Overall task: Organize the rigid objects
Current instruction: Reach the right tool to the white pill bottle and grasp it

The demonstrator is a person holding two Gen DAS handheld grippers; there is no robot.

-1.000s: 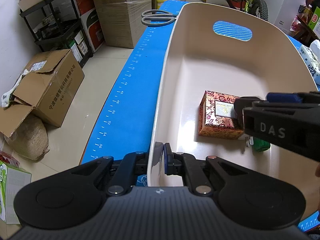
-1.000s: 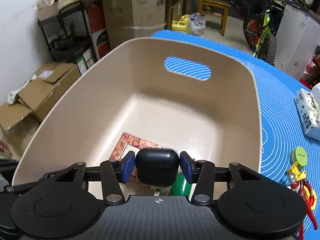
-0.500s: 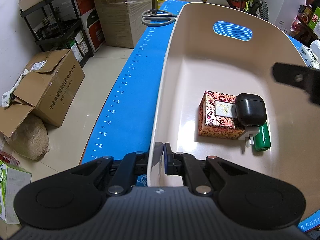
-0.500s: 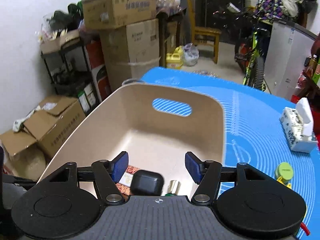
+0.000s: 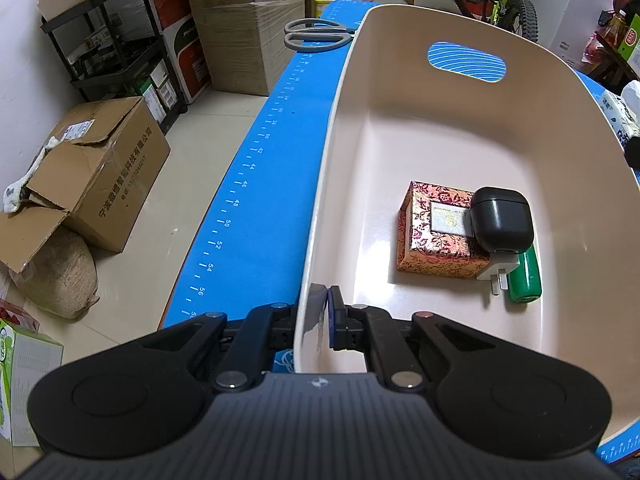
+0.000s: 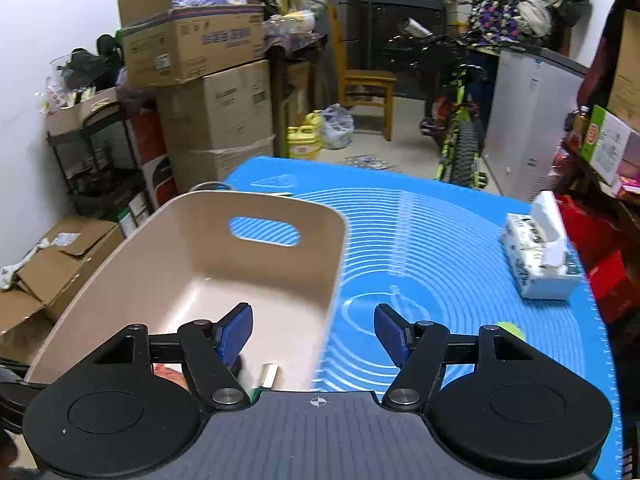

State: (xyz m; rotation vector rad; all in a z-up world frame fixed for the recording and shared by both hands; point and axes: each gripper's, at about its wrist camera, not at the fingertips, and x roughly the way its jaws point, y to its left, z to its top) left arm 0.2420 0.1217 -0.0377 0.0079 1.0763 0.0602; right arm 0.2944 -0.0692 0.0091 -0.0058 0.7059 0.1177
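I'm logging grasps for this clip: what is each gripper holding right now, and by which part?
The left gripper clamps the beige bin by its near rim wall. The right gripper is open and holds nothing.

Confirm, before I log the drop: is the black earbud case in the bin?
In. The black earbud case rests atop the patterned box inside the beige bin.

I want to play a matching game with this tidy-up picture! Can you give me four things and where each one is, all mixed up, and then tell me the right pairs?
Things:
1. black earbud case
2. scissors
3. tissue pack
4. left gripper

Places:
A. on the blue mat behind the bin
B. clamped on the beige bin near rim
C. on top of the patterned box
D. on the mat, right of the bin

Pairs: 1-C, 2-A, 3-D, 4-B
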